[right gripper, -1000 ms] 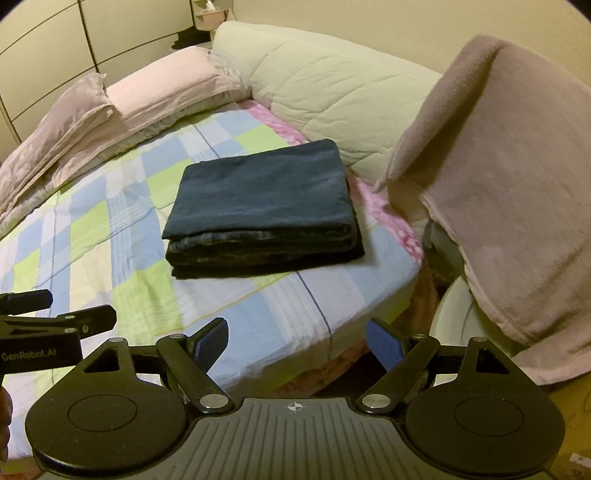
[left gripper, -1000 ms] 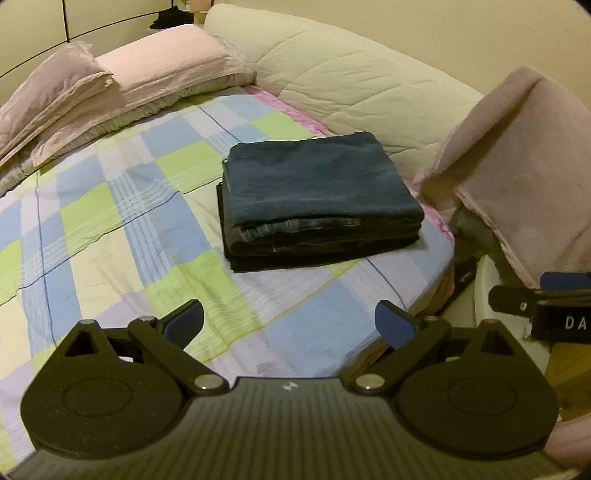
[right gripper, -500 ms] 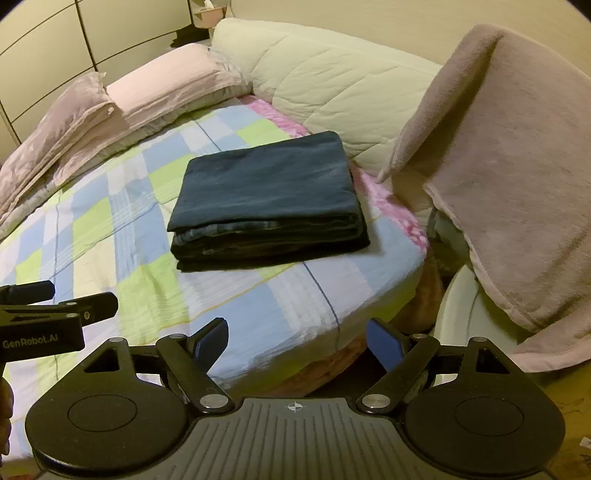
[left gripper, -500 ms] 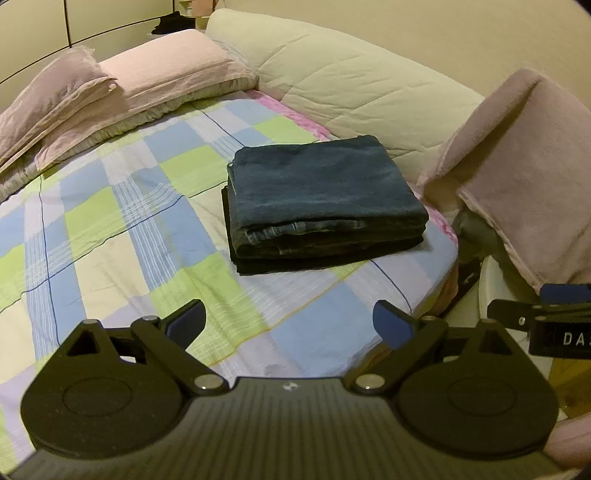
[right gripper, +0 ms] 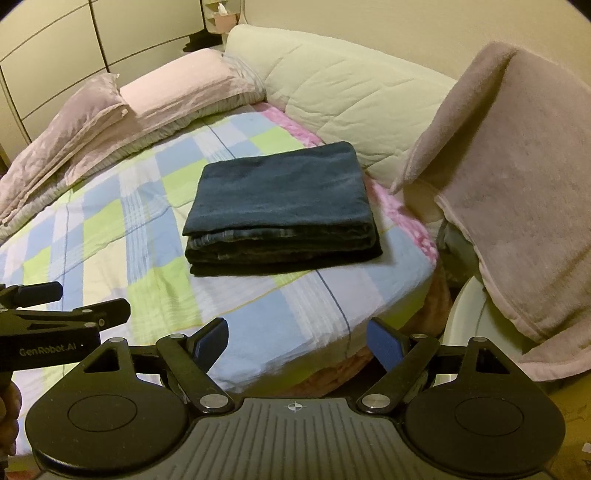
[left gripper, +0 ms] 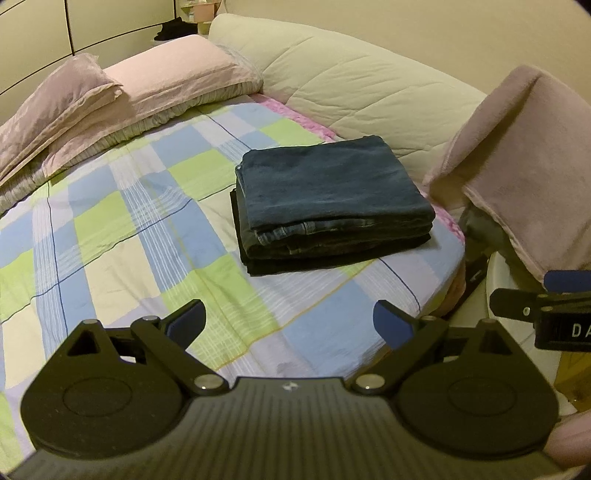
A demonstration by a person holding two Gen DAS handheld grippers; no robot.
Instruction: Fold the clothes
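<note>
Your left gripper (left gripper: 290, 325) and right gripper (right gripper: 297, 338) hover over the bed (left gripper: 110, 229), jaws apart and empty, short of the folded clothes (left gripper: 332, 206).

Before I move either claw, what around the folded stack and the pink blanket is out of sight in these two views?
- Folded stack: how many garments it holds; both views show only layered edges.
- Under the pink blanket: what it hangs on is covered, both views.
- White round object: cut off by the blanket and the right claw.
- Shelf items at the far wall: too small.
- Left claw label: cut by the right wrist view's edge.
</note>
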